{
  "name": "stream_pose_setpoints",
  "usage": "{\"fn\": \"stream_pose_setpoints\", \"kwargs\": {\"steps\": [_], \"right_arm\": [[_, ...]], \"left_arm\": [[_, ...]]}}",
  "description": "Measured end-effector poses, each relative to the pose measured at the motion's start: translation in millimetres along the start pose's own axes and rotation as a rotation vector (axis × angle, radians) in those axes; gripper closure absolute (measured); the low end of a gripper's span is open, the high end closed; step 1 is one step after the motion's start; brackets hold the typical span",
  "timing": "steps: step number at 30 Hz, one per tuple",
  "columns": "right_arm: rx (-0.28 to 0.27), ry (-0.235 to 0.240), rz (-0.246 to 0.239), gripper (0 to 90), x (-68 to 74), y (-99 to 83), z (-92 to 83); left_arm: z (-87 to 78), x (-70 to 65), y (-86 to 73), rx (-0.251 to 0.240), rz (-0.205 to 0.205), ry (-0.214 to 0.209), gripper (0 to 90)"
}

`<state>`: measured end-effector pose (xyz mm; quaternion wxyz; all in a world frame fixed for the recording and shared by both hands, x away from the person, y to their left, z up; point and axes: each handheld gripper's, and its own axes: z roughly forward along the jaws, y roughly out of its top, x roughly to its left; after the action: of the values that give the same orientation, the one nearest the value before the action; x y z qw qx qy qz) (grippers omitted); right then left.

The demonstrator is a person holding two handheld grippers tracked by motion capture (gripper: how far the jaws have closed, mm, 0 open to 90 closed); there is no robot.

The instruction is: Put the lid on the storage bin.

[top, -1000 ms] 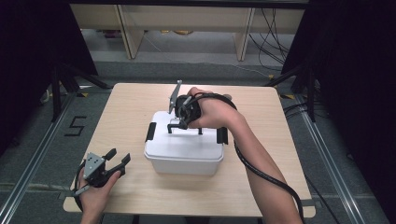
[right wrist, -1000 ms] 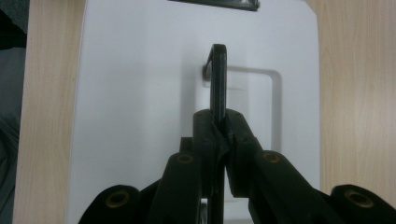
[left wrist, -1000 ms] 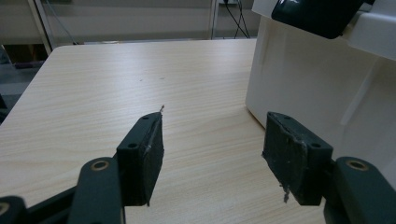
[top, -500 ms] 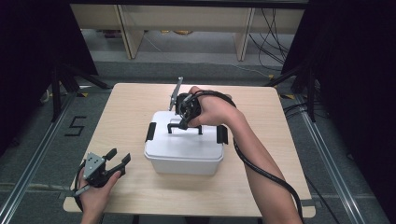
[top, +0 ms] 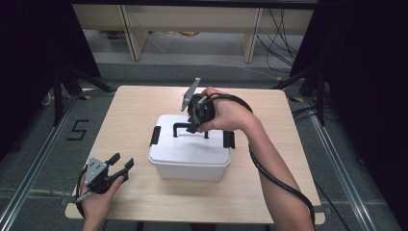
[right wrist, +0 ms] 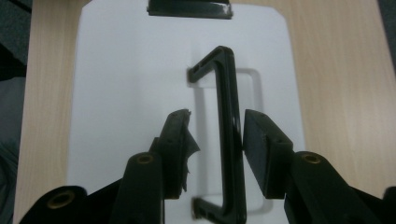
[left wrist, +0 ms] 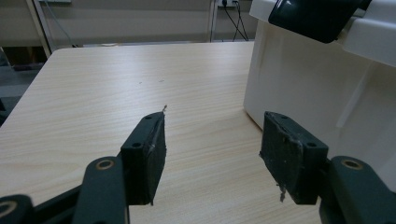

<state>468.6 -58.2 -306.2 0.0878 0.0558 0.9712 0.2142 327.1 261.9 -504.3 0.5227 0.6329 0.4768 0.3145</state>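
Note:
A white lidded box (top: 187,156) stands mid-table, its black handle (top: 181,127) raised upright on the lid (right wrist: 130,70). My right gripper (top: 196,124) points down over that handle. Its jaws have just been opening and now stand apart in the right gripper view (right wrist: 215,133). The handle's bar (right wrist: 229,93) runs between them, close to the right pad and free of the left one. My left gripper (top: 121,161) rests low at the table's front left, open and holding nothing (left wrist: 212,140). The box wall (left wrist: 303,79) is just to its right.
Black latches clip the lid at both short ends (top: 155,135) (top: 229,139); one shows at the top of the right gripper view (right wrist: 189,8). Bare wooden tabletop (top: 130,110) surrounds the box. The right gripper's cable (top: 274,178) trails along the forearm.
The right hand has shifted only slightly above the handle. The left hand and the box have not moved.

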Motion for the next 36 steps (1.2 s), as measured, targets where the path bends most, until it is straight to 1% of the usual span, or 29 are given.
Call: {"fn": "stream_pose_setpoints", "kwargs": {"steps": [1,2,4,5,7,8,9,13,14,16,17,19,20,21,22,23,24,25,26,27,28,29,30,31,32,33,34,35,36], "right_arm": [[-0.03,-0.003,-0.001,59.2,-0.3,-4.7,-4.5],[-0.032,0.004,0.039,58.4,2.0,-7.8,-8.6],[-0.085,0.002,0.017,57.7,-0.7,-18.3,-15.0],[-0.103,-0.013,0.017,57.5,-0.6,-24.1,-18.4],[-0.115,-0.028,0.043,57.0,0.5,-36.7,-24.0],[-0.124,-0.046,0.052,57.1,0.7,-43.3,-26.1],[-0.132,-0.056,0.069,57.2,1.2,-52.0,-27.9],[-0.128,-0.085,0.11,57.6,2.7,-80.6,-30.4],[-0.129,-0.091,0.122,57.7,3.8,-89.0,-30.4],[-0.153,-0.116,0.161,57.6,7.3,-109.3,-29.4],[-0.168,-0.126,0.187,57.7,9.1,-118.5,-28.8],[-0.195,-0.151,0.234,57.6,13.2,-135.2,-28.0],[-0.217,-0.164,0.256,57.6,15.8,-144.8,-26.0],[-0.236,-0.166,0.305,57.4,19.7,-155.2,-25.0],[-0.273,-0.182,0.326,57.3,22.3,-169.7,-22.2],[-0.283,-0.198,0.331,57.2,23.8,-178.8,-20.3],[-0.293,-0.198,0.392,57.0,30.0,-193.1,-17.6],[-0.307,-0.201,0.401,56.8,32.7,-202.2,-14.9],[-0.324,-0.209,0.432,56.2,37.7,-214.4,-11.2],[-0.343,-0.214,0.48,55.2,46.1,-228.8,-6.3],[-0.359,-0.225,0.486,54.8,48.8,-238.1,-3.5],[-0.378,-0.231,0.518,54.3,55.0,-249.3,0.0],[-0.393,-0.229,0.54,54.2,59.3,-260.7,3.7],[-0.407,-0.231,0.566,54.1,64.3,-271.3,6.7],[-0.42,-0.25,0.609,54.3,71.5,-282.6,10.8],[-0.436,-0.263,0.634,54.2,76.2,-290.4,14.8],[-0.444,-0.292,0.636,54.1,78.7,-297.3,18.4],[-0.444,-0.304,0.637,54.1,80.6,-301.5,21.0],[-0.456,-0.318,0.654,54.0,85.0,-305.2,24.2]], "left_arm": [[0.0,-0.1,0.0,0.0,-0.001,0.0,39.8],[-0.1,-0.2,0.0,0.0,0.001,0.0,39.8],[0.0,-0.8,0.1,0.0,0.0,0.001,39.7],[0.1,-0.9,0.2,0.001,0.0,0.002,39.7],[0.7,-1.1,0.1,0.003,0.001,0.004,39.6],[2.1,-1.2,-0.3,-0.007,-0.003,-0.001,39.6],[1.4,-1.6,0.0,0.002,-0.001,0.005,39.6],[2.7,-2.2,-0.5,-0.007,-0.002,-0.001,39.5],[2.2,-2.2,-0.4,0.001,0.0,0.004,39.4],[3.0,-1.6,-1.4,-0.006,-0.004,0.001,39.3],[2.3,-1.5,-1.3,0.002,-0.003,0.005,39.3],[2.3,-1.4,-1.5,0.001,-0.006,0.006,39.2],[2.2,-1.5,-1.7,0.001,-0.006,0.006,39.1],[2.2,-1.6,-1.9,0.002,-0.007,0.008,38.9],[2.6,-1.4,-2.3,0.0,-0.007,0.008,38.7],[2.9,-1.0,-3.0,0.0,-0.007,0.007,38.5],[2.6,-0.9,-3.2,0.006,-0.007,0.013,38.2],[3.0,-0.5,-3.9,0.006,-0.011,0.01,37.8],[3.1,0.0,-4.4,0.008,-0.012,0.012,37.6],[3.1,0.0,-4.6,0.008,-0.015,0.013,37.4],[3.2,0.1,-5.0,0.01,-0.017,0.013,37.3],[4.4,0.1,-5.7,0.001,-0.021,0.008,37.2],[3.7,-0.7,-5.6,0.013,-0.022,0.012,37.3],[4.2,-1.3,-5.7,0.012,-0.02,0.007,38.0],[4.8,-2.0,-5.8,0.008,-0.017,0.005,38.3],[5.1,-2.6,-5.7,0.008,-0.014,0.004,38.4],[5.4,-3.0,-5.5,0.01,-0.01,0.004,38.4],[6.5,-3.3,-6.0,0.001,-0.009,0.002,38.3],[6.3,-3.8,-6.2,0.013,-0.006,0.01,38.3]]}}
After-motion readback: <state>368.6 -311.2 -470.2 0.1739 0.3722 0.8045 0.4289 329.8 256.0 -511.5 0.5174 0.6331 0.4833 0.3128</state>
